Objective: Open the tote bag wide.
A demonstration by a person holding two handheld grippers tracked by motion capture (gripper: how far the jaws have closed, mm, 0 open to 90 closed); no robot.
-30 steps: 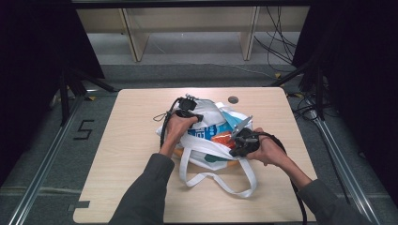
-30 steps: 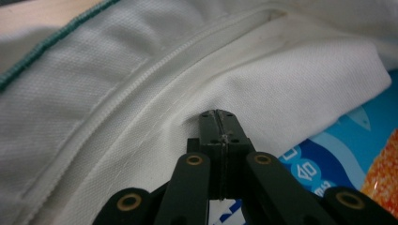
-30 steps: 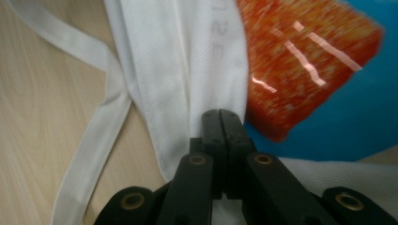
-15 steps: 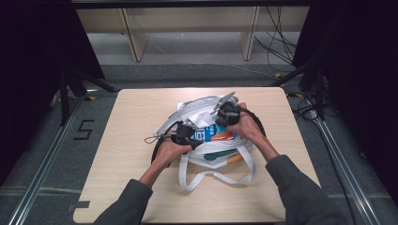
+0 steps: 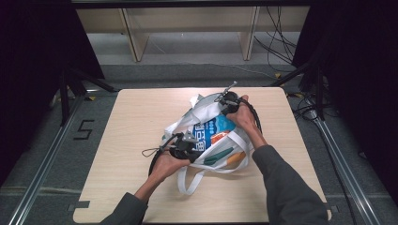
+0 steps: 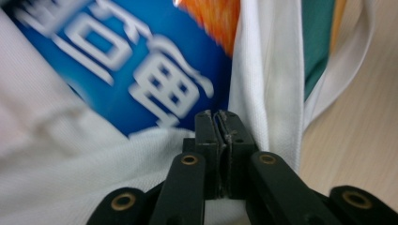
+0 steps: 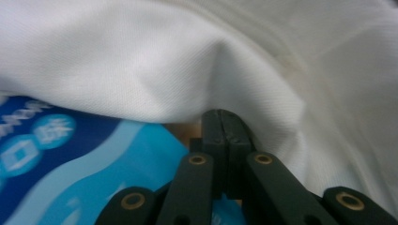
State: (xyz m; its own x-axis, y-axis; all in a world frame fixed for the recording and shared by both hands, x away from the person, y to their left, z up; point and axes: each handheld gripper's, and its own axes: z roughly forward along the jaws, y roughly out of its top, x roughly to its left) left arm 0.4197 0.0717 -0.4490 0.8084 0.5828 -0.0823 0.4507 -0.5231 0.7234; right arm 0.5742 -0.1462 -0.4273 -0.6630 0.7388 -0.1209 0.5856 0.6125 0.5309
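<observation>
My left gripper (image 6: 219,117) has its jaws pressed together, with only a hairline slit between them; they have just eased a touch apart, and whether a fold of the white tote bag (image 6: 61,154) is pinched there I cannot tell, though its cloth crowds right against the tips. My right gripper (image 7: 220,115) has its jaws fully together, nosed under a drooping fold of the same tote bag (image 7: 141,61), and I cannot tell if cloth is caught between them. The high view shows the tote bag (image 5: 211,136) lying crumpled at the middle of the table (image 5: 136,122), with my left gripper (image 5: 180,146) at its near-left edge and my right gripper (image 5: 227,101) at its far edge. That view also shows a strap looping off the bag toward me. The left gripper view adds what the high view blurs: white characters on a blue panel, an orange patch and a green stripe.
</observation>
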